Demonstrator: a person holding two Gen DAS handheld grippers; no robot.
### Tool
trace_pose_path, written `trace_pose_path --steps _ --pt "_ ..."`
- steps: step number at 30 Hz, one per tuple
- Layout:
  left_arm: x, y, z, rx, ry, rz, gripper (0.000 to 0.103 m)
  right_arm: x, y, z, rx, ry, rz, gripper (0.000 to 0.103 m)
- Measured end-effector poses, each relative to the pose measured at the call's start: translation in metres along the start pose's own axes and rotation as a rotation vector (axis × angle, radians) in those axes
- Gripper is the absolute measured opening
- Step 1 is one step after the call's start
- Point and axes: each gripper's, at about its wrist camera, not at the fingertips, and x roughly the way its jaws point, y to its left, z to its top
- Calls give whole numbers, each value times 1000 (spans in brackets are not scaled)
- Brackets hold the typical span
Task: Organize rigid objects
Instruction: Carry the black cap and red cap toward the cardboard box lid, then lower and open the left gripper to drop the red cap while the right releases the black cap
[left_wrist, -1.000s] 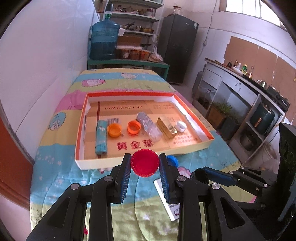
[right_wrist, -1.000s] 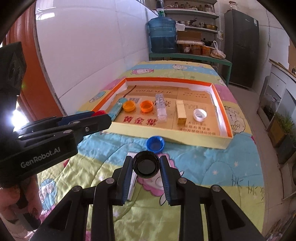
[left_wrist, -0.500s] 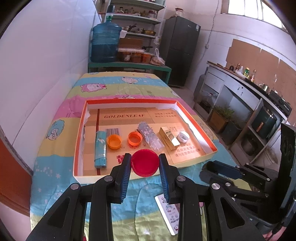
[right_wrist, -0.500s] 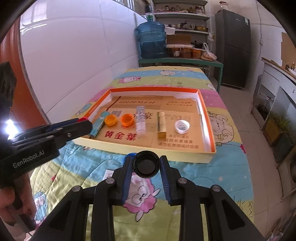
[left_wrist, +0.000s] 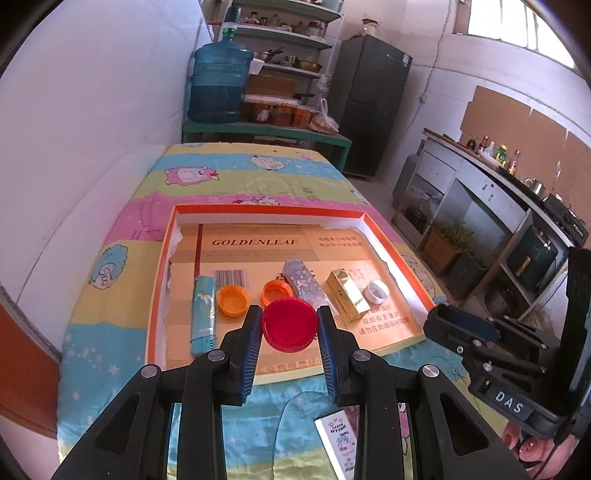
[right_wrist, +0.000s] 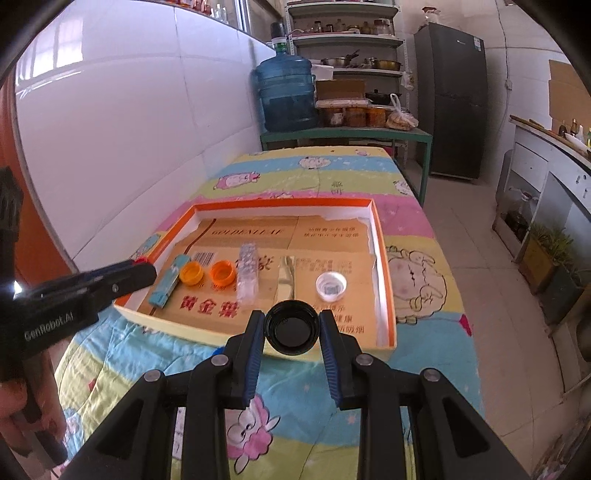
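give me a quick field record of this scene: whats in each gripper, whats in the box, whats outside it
left gripper: shut on red cap, held over the near edge of the box
right gripper: shut on black cap, open side toward the camera
box: shallow, orange rim, cardboard liner, on the cartoon bedspread
in box, left to right: blue lighter, two orange caps, clear patterned case, gold box, white cap
outside box: small printed card on the bedspread
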Motion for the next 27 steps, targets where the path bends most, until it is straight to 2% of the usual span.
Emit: trace_pose_path --steps 12,27 --pt "24 -3 7 -11 23 -5 31 24 -9 19 5 1 -11 30" --pt "54 -5 7 -4 75 8 31 48 -15 18 12 42 -3 30"
